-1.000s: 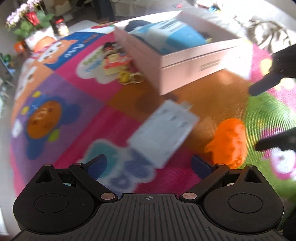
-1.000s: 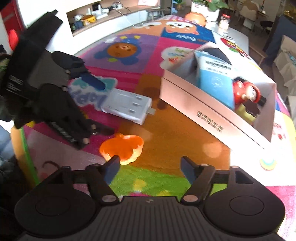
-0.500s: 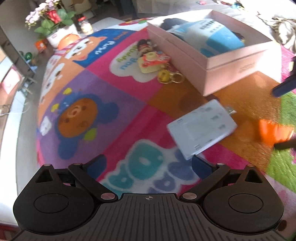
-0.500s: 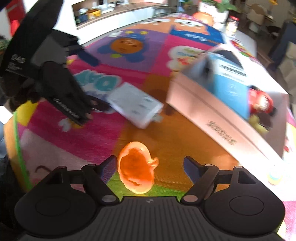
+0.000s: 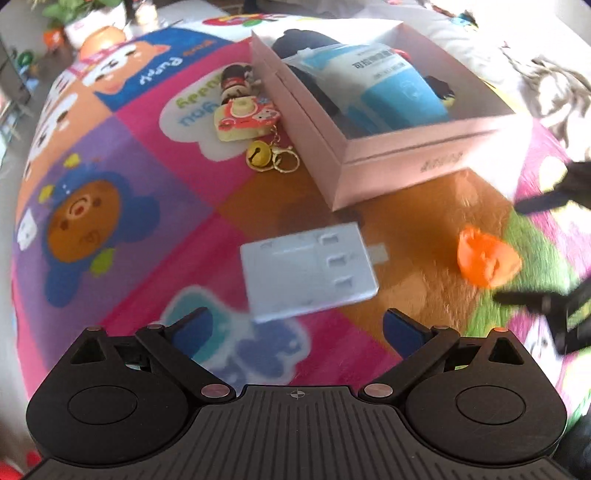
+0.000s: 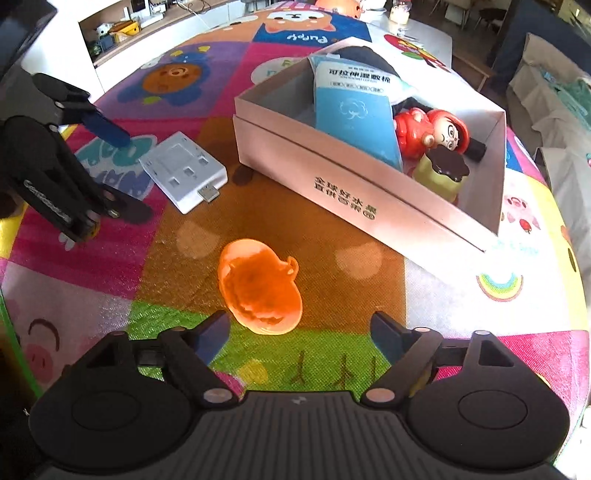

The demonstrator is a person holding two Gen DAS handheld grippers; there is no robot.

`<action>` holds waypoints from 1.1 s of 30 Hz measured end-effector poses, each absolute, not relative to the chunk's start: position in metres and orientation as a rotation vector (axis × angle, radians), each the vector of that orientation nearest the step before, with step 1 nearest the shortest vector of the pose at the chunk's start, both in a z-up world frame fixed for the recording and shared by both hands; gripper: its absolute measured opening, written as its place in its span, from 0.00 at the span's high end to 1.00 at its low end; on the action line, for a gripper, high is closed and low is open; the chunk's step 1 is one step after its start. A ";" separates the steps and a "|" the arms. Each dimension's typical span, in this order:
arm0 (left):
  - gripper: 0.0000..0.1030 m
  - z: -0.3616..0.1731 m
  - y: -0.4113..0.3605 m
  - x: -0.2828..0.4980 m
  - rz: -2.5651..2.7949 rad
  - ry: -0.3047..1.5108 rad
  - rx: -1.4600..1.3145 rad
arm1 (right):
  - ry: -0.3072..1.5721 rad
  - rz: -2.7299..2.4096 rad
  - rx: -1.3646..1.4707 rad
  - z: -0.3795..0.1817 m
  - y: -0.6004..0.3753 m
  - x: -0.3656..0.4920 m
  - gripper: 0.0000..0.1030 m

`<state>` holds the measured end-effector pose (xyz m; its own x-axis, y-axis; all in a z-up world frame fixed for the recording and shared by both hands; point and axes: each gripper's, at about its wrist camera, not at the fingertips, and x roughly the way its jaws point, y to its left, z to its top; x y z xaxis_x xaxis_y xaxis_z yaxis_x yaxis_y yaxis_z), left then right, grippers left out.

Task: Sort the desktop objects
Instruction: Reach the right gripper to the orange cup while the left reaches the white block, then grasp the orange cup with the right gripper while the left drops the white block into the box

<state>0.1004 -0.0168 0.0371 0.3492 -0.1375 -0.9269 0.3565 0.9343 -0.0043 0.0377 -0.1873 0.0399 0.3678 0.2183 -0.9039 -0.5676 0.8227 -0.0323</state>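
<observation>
A pink open box (image 5: 402, 168) (image 6: 332, 184) lies on the colourful mat; it holds a blue wipes pack (image 6: 354, 110), a red doll (image 6: 432, 133) and a yellow jar with a dark lid (image 6: 443, 173). A white card reader (image 5: 308, 271) (image 6: 183, 170) lies just ahead of my open left gripper (image 5: 295, 328). An orange translucent toy (image 6: 260, 290) (image 5: 485, 262) lies just ahead of my open right gripper (image 6: 299, 332). A camera keychain with a gold bell (image 5: 245, 120) and a small figure (image 5: 236, 79) lie left of the box.
The left gripper (image 6: 107, 166) shows in the right wrist view, straddling the card reader's left end. The right gripper (image 5: 546, 251) shows at the right edge of the left wrist view. A flower pot (image 5: 88, 18) and a jar (image 6: 400, 13) stand at the table's far end.
The left gripper has swung back toward the card reader, which is now centred before it. The right gripper has drawn slightly back from the orange toy, which stays on the mat.
</observation>
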 end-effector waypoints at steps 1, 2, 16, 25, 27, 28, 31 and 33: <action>0.02 0.035 -0.020 0.105 -0.302 1.184 0.200 | 1.085 0.523 -0.367 0.039 -0.189 0.036 0.17; 0.02 0.034 -0.021 0.109 -0.285 1.197 0.182 | 1.089 0.526 -0.368 0.038 -0.189 0.035 0.17; 0.02 0.026 -0.040 0.133 -0.229 1.230 0.147 | 1.182 0.527 -0.326 0.029 -0.190 0.046 0.09; 0.12 0.030 -0.038 0.118 -0.293 1.187 0.225 | 1.178 0.530 -0.331 0.026 -0.188 0.046 0.05; 0.12 0.030 -0.034 0.115 -0.297 1.180 0.247 | 1.176 0.529 -0.331 0.026 -0.189 0.046 0.04; 0.12 0.030 -0.031 0.114 -0.289 1.173 0.257 | 1.175 0.529 -0.332 0.027 -0.188 0.045 0.04; 0.08 0.031 -0.025 0.110 -0.293 1.150 0.287 | 1.170 0.531 -0.336 0.027 -0.188 0.045 0.03; 0.07 0.031 -0.022 0.112 -0.307 1.152 0.241 | 1.166 0.532 -0.337 0.028 -0.187 0.045 0.02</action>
